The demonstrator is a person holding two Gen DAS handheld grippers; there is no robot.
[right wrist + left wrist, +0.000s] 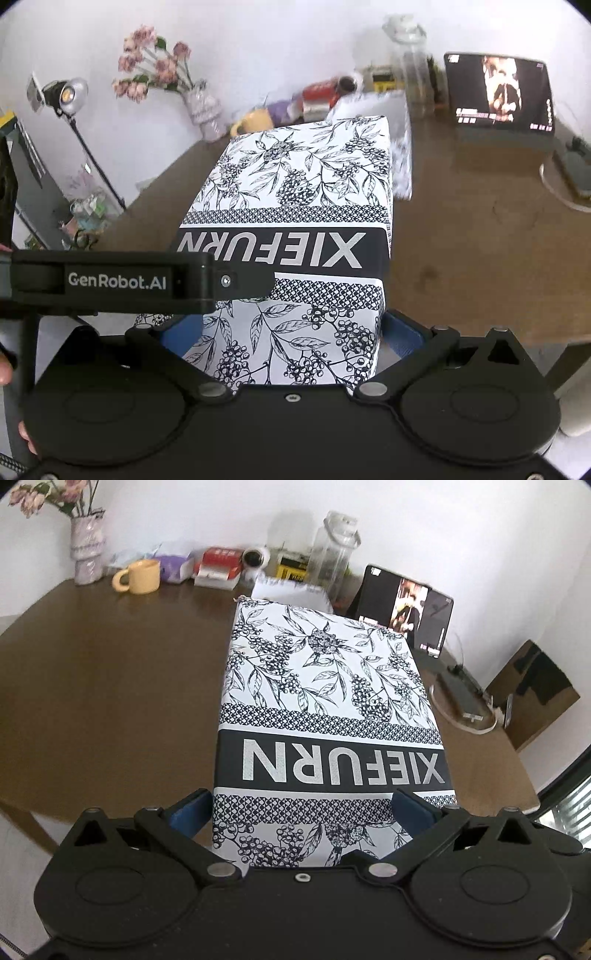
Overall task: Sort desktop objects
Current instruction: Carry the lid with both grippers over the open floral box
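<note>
A large white box with a black floral print and the word XIEFURN (325, 709) fills the middle of the left wrist view; it also shows in the right wrist view (303, 206). My left gripper (312, 808) is shut on its near end, a blue pad on each side. My right gripper (291, 332) is shut on the same box end, blue pads against both sides. The left gripper's black body, marked GenRobot.AI (118, 282), crosses the right wrist view at the left. The box is held above the brown table (110, 686).
At the table's back stand a flower vase (86, 550), a yellow mug (138, 576), a purple pack, a red-and-white box (218, 566), a clear bottle (332, 550) and a white box (291, 590). A lit tablet (406, 609) stands right. A lamp on a stand (68, 96) is left of the table.
</note>
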